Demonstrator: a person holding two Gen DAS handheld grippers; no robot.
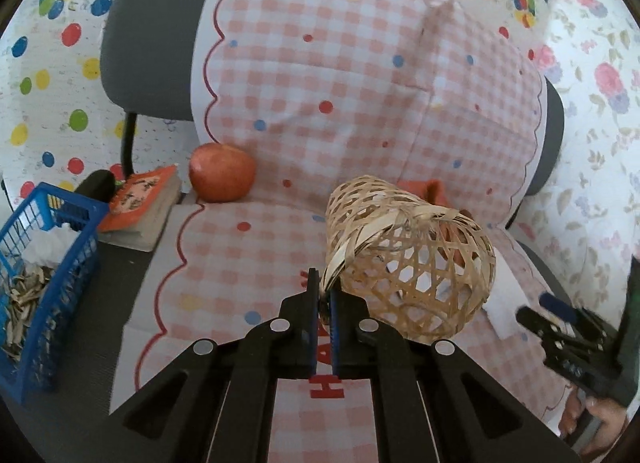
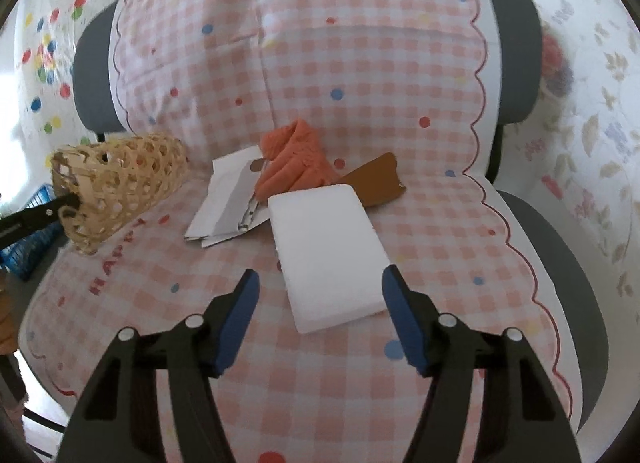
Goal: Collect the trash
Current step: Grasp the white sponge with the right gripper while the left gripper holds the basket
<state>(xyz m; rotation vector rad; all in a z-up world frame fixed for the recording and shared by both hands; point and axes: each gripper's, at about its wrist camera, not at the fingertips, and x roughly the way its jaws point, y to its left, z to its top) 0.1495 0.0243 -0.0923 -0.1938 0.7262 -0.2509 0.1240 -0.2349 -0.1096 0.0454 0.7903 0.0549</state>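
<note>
Two tools are at work over a chair (image 2: 516,63) with a pink checked cloth (image 2: 360,75) on it. The left tool (image 1: 325,291) is pinched tight on the rim of one woven basket (image 1: 412,259), which lies on its side on the seat. The right tool (image 2: 318,283) is partly open and holds nothing; its two blue pads (image 2: 246,303) sit on either side of the near end of one white block (image 2: 328,255), not touching it.

Behind the block lie one folded white paper (image 2: 228,199), one orange cloth (image 2: 296,159) and one brown scrap (image 2: 376,183), all close together.

At the left edge of the seat sits one red apple (image 1: 222,177). Beside it is one orange book (image 1: 140,207), and near that is one blue bin (image 1: 44,283) with husks (image 1: 24,303) and one white wad (image 1: 50,241) inside.
</note>
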